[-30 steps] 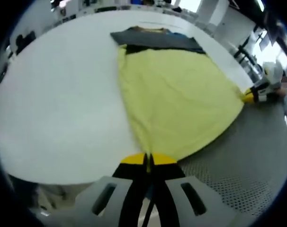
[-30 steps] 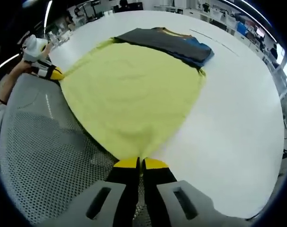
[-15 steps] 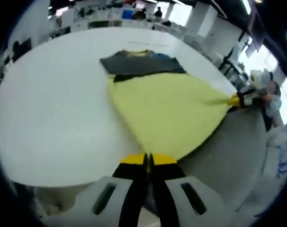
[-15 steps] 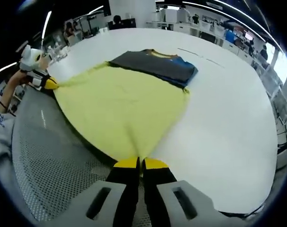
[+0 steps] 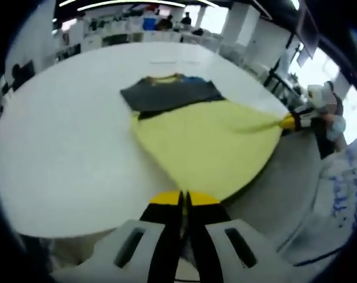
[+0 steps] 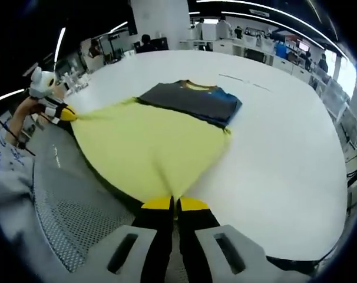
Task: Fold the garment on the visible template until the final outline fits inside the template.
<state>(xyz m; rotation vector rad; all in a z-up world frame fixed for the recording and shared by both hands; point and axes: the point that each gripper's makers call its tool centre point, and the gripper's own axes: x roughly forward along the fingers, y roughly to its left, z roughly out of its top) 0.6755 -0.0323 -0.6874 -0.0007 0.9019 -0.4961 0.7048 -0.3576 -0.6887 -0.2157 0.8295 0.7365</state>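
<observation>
Since a second ago I have lifted both corners higher and drawn them back toward myself, so the yellow shirt (image 5: 208,144) now hangs stretched between my two claws instead of lying slack on the white table (image 5: 60,147). My left claw (image 5: 185,197) is pinched tight on one corner of the hem, the jaws closed with the cloth running straight out from between them. My right claw (image 6: 174,203) grips the other corner the same way, jaws closed on the fabric; in the left gripper view it shows far off at the right, with the cloth pulled to a point at its tips.

I hold the corners well apart so the hem stays taut and the cloth spreads flat without wrinkles. The far end of the shirt still rests on the table, touching and partly lying over the dark folded garment (image 6: 190,100), which looks like it marks the target outline. The near part hangs off the table edge above the grey perforated seat (image 6: 60,218) in front of me.

I judge that I am partway into a fold: the next move probably calls for carrying the hem forward over the far end, keeping tension even so the edge lands square.
</observation>
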